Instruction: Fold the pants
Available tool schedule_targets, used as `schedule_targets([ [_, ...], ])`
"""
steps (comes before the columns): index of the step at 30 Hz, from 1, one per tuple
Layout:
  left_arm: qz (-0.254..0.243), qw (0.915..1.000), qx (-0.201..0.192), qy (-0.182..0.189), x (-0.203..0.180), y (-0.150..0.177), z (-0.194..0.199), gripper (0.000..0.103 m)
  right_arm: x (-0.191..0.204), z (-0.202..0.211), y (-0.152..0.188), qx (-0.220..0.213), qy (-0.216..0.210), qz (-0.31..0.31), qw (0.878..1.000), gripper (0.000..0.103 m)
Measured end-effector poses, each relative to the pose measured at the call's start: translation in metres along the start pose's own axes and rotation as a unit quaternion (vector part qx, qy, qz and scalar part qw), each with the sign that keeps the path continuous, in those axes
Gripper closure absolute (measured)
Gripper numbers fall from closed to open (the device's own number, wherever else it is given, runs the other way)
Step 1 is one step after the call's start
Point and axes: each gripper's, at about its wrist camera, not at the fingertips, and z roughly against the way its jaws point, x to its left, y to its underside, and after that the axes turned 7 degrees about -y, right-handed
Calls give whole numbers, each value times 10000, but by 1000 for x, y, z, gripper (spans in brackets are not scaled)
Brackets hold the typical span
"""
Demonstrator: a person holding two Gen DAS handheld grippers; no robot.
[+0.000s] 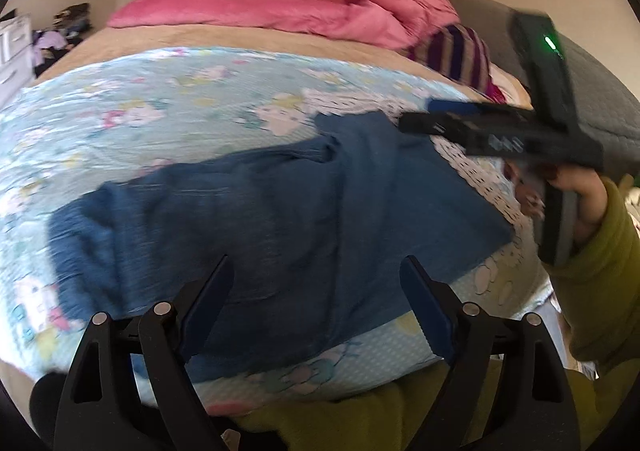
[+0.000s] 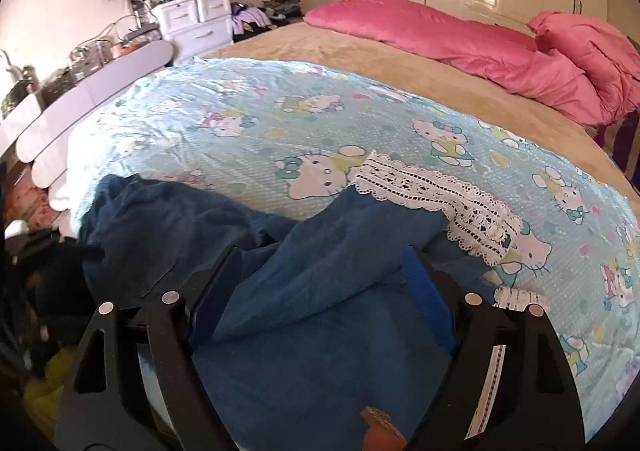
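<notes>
Pants (image 1: 280,211) lie flat at twelve o'clock, unfolded; both my left gripper (image 1: 316,303) and right gripper (image 2: 320,291) gape empty; next I pinch the lace-trimmed hem (image 2: 440,195)

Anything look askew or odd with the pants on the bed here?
Yes: the blue pants lie rumpled, not flat, one end bunched at the bed's left edge, and white lace trim pokes out beneath them. Both grippers are open.
</notes>
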Motion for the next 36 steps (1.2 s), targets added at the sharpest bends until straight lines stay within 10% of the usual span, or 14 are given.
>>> schedule_targets([
  [15,372,9907,701,1102,-16,-20,-86,71,-16,-89,-62,703,442,95,9965,27],
  [25,95,9879,512,1459,-32,-8,-79,71,-34,-171,-73,1324,1188,-43,9840,28],
  [30,218,9878,491,1465,-26,-8,-79,68,-56,-162,-75,1174,1092,-313,9866,90],
  [36,335,9891,385,1382,-22,-7,-74,50,-75,-94,-69,561,902,-697,9919,97],
])
